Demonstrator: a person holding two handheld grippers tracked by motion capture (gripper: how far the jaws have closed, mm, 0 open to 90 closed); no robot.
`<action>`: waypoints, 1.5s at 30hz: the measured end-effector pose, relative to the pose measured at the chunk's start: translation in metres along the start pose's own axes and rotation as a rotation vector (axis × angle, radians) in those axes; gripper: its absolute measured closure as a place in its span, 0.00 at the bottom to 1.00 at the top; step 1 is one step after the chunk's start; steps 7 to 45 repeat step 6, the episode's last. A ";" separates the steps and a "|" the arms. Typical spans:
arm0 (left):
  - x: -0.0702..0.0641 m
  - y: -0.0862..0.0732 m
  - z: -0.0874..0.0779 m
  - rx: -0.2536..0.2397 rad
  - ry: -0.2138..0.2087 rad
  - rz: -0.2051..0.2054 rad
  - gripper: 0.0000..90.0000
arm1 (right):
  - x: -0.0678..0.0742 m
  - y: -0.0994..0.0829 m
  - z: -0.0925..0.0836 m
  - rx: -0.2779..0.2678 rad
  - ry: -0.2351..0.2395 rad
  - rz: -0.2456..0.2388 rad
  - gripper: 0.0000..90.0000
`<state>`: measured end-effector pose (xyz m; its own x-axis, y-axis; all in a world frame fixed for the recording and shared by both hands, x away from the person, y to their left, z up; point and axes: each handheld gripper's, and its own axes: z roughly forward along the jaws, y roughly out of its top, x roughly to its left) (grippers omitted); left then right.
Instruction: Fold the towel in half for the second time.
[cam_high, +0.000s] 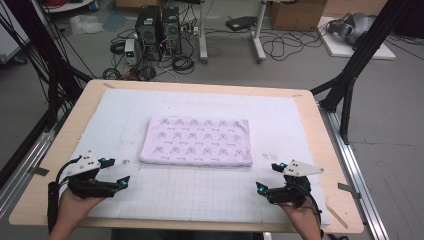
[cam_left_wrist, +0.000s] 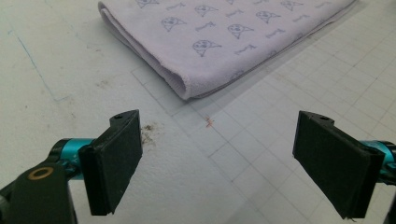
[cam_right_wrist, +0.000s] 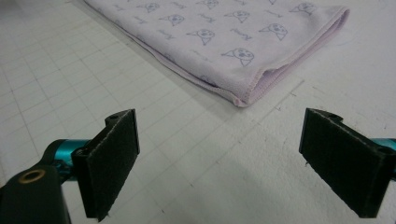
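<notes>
A folded pale pink towel (cam_high: 196, 141) printed with small dog faces and bones lies flat in the middle of the white gridded mat (cam_high: 200, 195). My left gripper (cam_high: 116, 172) rests near the mat's front left, open, its jaws aimed at the towel's near left corner (cam_left_wrist: 187, 88) with nothing between them. At the front right my right gripper (cam_high: 267, 177) is open too, its jaws facing the towel's near right corner (cam_right_wrist: 243, 98). Both grippers stand a short way off the cloth, and each is held by a hand coming in from the bottom edge.
The mat covers a light wooden table (cam_high: 320, 130). A small dark stain (cam_left_wrist: 149, 130) marks the mat just ahead of the left jaws. Beyond the table are computer towers (cam_high: 157, 27), tangled cables, and black frame legs (cam_high: 350, 85) at both sides.
</notes>
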<state>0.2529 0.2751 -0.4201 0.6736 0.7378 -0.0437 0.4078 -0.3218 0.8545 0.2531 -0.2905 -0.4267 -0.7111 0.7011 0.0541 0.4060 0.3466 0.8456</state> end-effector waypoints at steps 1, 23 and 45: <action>0.000 0.000 0.000 0.002 0.001 0.003 0.18 | 0.000 0.000 0.001 -0.001 -0.002 -0.005 0.13; 0.001 0.000 0.002 0.010 0.000 0.009 0.18 | 0.000 0.000 0.002 -0.001 -0.002 -0.011 0.13; 0.001 0.000 0.002 0.010 0.000 0.009 0.18 | 0.000 0.000 0.002 -0.001 -0.002 -0.011 0.13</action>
